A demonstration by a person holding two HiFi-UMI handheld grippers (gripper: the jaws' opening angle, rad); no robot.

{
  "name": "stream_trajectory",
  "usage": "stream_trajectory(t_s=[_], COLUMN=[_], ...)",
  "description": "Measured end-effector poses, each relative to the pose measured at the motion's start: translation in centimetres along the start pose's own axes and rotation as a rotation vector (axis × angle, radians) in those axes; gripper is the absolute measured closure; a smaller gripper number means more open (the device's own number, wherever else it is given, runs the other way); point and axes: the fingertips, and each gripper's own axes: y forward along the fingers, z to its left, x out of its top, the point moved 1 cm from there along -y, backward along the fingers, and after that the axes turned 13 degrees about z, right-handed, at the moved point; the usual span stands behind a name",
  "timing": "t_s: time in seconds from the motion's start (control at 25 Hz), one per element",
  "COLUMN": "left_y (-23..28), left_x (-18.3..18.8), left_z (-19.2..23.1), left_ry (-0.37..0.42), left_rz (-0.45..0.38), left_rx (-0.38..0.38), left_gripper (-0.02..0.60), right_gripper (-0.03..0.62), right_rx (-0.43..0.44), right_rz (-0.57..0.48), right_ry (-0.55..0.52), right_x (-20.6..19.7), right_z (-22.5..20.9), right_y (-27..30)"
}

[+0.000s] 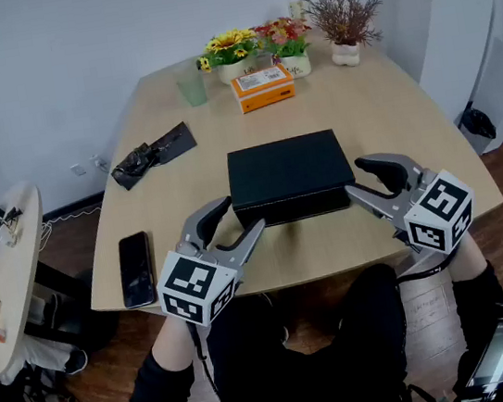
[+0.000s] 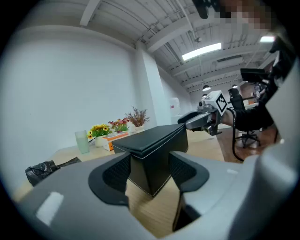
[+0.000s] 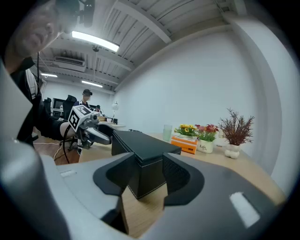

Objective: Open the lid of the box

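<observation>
Nearest: the left gripper [image 1: 241,217] is hovering at the counter's [image 1: 388,109] near edge, at 7 o'clock of the black box [image 1: 292,206]. Its jaws are standing apart, straddling the box's near-left corner. The right gripper [image 1: 354,180] is sitting opposite at 4 o'clock, jaws likewise spread around the near-right corner. Neither is clamping anything.

The box is lying flat at mid-counter, with the lid [image 1: 285,164] sitting flush and closed.

Progress, as I judge it: the approach is looking finished and both grippers are in place at the front corners. The opening itself is not yet begun; gripping and raising the lid is all left to do.

Farther out:
- A smartphone [image 1: 135,269] is lying at 8 o'clock of the box.
- A crumpled black bag [image 1: 151,154] is lying at 10 o'clock.
- An orange carton [image 1: 263,88] is lying at 12 o'clock.
- A pale green cup [image 1: 191,87] is standing at 11 o'clock.
- Two flower pots [image 1: 231,53] and a dried plant in a white vase [image 1: 343,18] are lining the far edge.

Hard to make out:
- I cannot tell whether the pads are touching the box walls.
- The lid seam is showing only as a white stitch line in the gripper views.
- The box's far side is hidden, so hinged or lift-off is unknown.
</observation>
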Motion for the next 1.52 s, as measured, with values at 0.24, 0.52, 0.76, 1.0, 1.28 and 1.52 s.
stream_trajectory(t_s=[0.24, 0.52, 0.76, 1.0, 1.28, 1.52], left_y=[0.0, 0.1, -0.9, -0.7, -0.5, -0.9], left_x=[0.1, 0.1, 1.3, 1.2, 1.1, 1.3], left_z=[0.3, 0.3, 0.8, 1.3, 1.3, 1.8], left_ry=[0.011, 0.004, 0.054, 0.014, 0.003, 0.081], left_rz=[0.001, -0.003, -0.06, -0.038, -0.051, -0.043], left_rx=[-0.002, -0.012, 0.018, 0.012, 0.003, 0.023], left_gripper=[0.345, 0.353, 0.384, 0.402, 0.407, 0.399], right_gripper=[0.464, 0.481, 0.484, 0.408, 0.451, 0.422], right_rx=[0.034, -0.086, -0.064, -0.001, -0.074, -0.195], right_rz=[0.024, 0.043, 0.042, 0.094, 0.098, 0.057], right_ry=[0.029, -0.212, -0.154, 0.064, -0.081, -0.367], right_x=[-0.1, 0.2, 0.0, -1.0, -1.1, 0.1], right_z=[0.3, 0.7, 0.4, -0.1, 0.3, 1.4], right_y=[0.4, 0.4, 0.6, 1.3, 1.6, 1.0])
